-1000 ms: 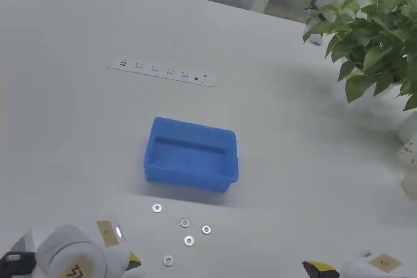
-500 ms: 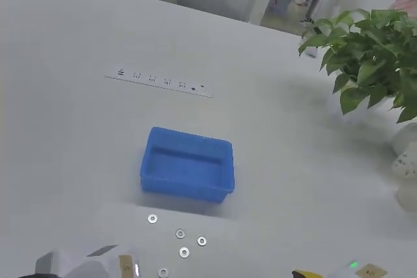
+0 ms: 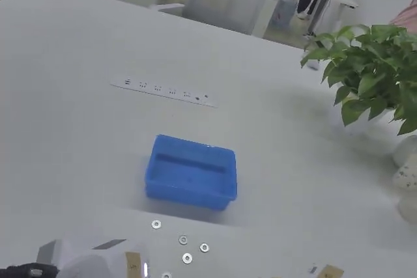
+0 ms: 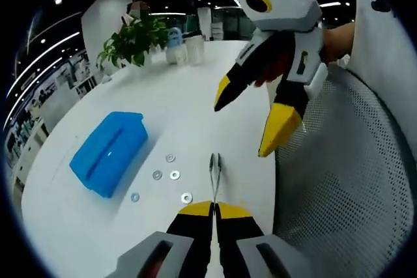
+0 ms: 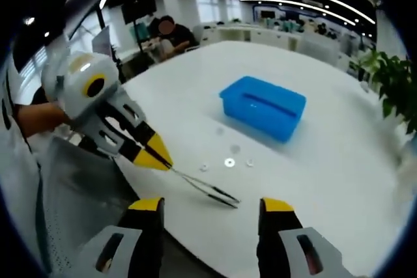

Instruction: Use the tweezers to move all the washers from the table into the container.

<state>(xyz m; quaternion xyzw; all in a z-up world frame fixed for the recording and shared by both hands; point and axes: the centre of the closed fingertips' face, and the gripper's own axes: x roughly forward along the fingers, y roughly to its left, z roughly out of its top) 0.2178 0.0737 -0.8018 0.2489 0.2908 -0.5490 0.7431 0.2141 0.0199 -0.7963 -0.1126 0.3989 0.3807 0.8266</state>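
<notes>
Several small metal washers (image 3: 183, 240) lie loose on the white table (image 3: 78, 135), just in front of the blue container (image 3: 191, 170), which looks empty. In the left gripper view my left gripper (image 4: 214, 208) is shut on thin metal tweezers (image 4: 215, 168). The tweezers point out over the table edge, right of the washers (image 4: 171, 174). In the right gripper view my right gripper (image 5: 212, 208) stands open with nothing between its jaws. It hangs just off the table's near edge, facing the tweezers (image 5: 205, 188) and the container (image 5: 264, 105).
A white power strip (image 3: 163, 90) lies beyond the container. A leafy potted plant (image 3: 371, 73) and white pots stand at the right. A mesh chair back (image 4: 339, 180) is beside the grippers, off the table edge. A person (image 5: 171, 30) sits far across the room.
The head camera has tilted up, so container and washers sit lower in the picture. The yellow tip of the right gripper has dropped out of the bottom edge. The washers lie as before.
</notes>
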